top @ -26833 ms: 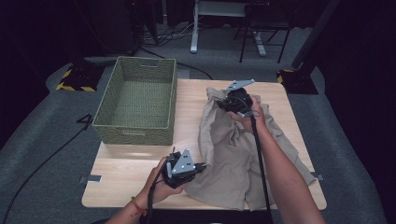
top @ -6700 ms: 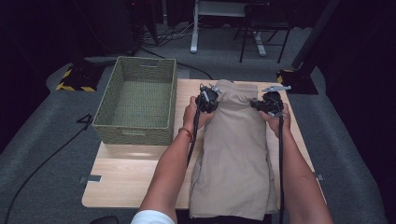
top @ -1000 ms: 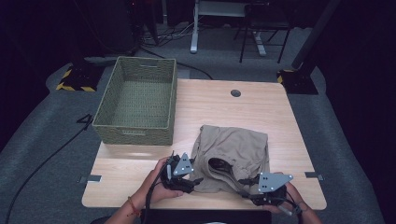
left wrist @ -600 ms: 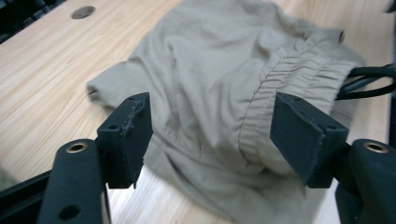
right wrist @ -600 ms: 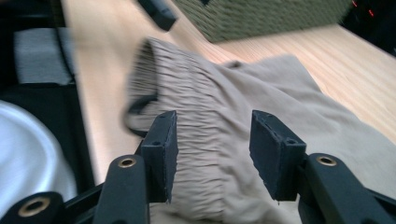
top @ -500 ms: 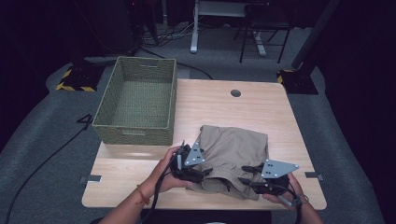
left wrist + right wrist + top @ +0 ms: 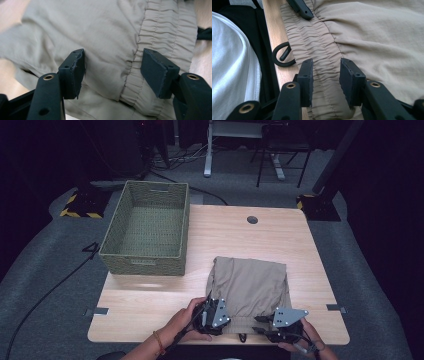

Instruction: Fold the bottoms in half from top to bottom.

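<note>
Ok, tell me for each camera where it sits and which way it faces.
High view: fixed above the person's side, facing forward and down on the table, basket and folded khaki garment; both forearms enter from below.
Left gripper view: rides the left hand-held gripper, looking along its open jaws at the garment's elastic waistband.
Right gripper view: rides the right hand-held gripper, jaws straddling the waistband near the table edge; a white sleeve shows.
Shared: all three show the garment.

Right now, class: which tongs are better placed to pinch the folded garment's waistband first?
The right tongs: their jaws already straddle the elastic waistband closely. The left tongs stand wider, spanning both waistband and loose cloth of the garment.
</note>
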Tool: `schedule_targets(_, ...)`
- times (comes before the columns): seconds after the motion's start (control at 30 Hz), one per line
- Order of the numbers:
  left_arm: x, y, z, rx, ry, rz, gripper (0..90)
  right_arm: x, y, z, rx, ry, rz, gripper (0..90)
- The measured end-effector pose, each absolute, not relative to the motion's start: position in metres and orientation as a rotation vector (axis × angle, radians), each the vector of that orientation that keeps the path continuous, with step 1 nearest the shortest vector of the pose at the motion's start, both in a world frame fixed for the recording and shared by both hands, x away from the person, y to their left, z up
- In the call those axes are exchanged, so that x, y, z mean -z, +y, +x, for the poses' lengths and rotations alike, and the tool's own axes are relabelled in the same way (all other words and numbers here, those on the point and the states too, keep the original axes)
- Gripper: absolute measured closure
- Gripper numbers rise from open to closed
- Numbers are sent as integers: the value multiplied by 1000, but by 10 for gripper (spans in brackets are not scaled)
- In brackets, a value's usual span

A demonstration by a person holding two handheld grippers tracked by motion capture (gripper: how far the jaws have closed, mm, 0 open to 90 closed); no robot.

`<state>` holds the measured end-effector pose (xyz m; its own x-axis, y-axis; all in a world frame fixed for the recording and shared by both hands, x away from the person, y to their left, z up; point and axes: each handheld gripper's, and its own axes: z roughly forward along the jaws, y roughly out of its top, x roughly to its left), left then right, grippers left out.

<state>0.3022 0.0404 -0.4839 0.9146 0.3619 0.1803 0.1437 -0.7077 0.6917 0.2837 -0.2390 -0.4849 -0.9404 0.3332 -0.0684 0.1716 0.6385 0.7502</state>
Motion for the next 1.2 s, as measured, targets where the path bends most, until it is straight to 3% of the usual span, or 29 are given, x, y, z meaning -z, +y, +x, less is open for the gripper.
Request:
schedule_targets(0.1,480,51,309,-262,428,2304,333,481,-240,279,-1182,2669,418,533)
schedule_targets(0.2,468,59,313,-290,440,2283,280,470,-246,279,-1174,2628,435,462)
schedule_targets(0.33,456,60,323,-293,456,2256,297,455,-257,295,-1206,2484,613,429)
schedule_targets(0.47,469,45,326,-278,425,2331,291,462,-253,310,-1140,2505,651,383)
schedule_targets(0.67,487,42,316,-117,456,2328,308,481,-261,305,-1165,2597,709,370)
schedule_targets(0.77,476,42,302,-162,376,2357,305,477,-266,298,-1173,2637,663,334)
schedule_targets(0.83,465,43,305,-225,373,2342,254,468,-266,299,-1129,2612,625,319)
schedule_targets(1.03,433,46,357,-387,532,2283,199,434,-271,340,-1090,2466,717,278)
schedule_targets(1.2,443,35,403,-369,670,2296,180,439,-278,391,-988,2415,864,259)
